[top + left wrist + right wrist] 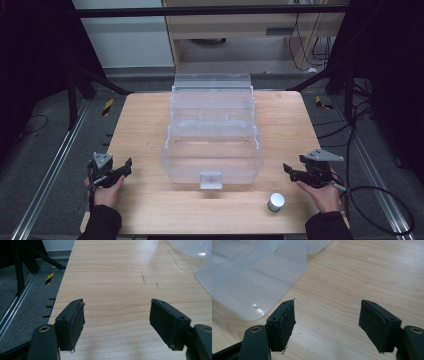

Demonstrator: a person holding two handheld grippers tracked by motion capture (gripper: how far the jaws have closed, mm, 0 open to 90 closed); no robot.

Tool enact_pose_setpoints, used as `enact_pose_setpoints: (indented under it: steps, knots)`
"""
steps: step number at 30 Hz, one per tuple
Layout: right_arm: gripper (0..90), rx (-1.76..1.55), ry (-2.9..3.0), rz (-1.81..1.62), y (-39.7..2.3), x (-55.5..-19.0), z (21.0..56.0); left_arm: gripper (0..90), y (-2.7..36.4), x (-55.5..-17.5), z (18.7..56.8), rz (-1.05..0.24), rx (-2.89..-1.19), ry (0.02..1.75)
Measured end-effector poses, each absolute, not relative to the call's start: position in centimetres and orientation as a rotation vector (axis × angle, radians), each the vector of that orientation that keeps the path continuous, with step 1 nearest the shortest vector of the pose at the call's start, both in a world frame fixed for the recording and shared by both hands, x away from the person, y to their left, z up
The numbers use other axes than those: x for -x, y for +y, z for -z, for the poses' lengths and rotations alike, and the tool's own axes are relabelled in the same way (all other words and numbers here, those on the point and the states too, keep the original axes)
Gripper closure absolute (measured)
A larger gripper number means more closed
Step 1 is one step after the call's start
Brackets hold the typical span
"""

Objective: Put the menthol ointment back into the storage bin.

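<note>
Small cylinder point(276, 201): white-topped, upright on the table point(150, 125), nearest the person, just in front of the clear box's right corner.
Right gripper point(290, 171): right of the clear box point(212, 150), jaws apart, nothing between them; the cylinder sits near it, untouched.
Left gripper point(127, 166): left of the box, jaws spread wide over bare wood, empty.
Clear box: mid-table, lid open, 1 front latch point(210, 179).
</note>
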State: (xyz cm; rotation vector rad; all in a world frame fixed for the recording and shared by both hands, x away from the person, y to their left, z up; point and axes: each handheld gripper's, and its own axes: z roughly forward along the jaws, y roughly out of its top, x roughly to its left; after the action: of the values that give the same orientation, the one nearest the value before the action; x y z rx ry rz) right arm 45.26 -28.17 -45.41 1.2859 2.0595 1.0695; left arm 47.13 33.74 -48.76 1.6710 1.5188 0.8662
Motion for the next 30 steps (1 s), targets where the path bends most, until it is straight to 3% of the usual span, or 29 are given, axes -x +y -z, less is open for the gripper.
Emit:
enact_pose_setpoints:
  steps: [19, 30]
  knots:
    - [23.4, -1.082, 2.368, -0.982, -27.5, -45.3, 40.5, 26.2, 33.6, -47.1, 48.8, -0.851, -1.695, 1.509]
    - [19.6, -0.979, 2.514, -0.933, -26.9, -44.9, 39.4, 25.8, 33.5, -47.1, 48.9, -0.847, -1.707, 1.502]
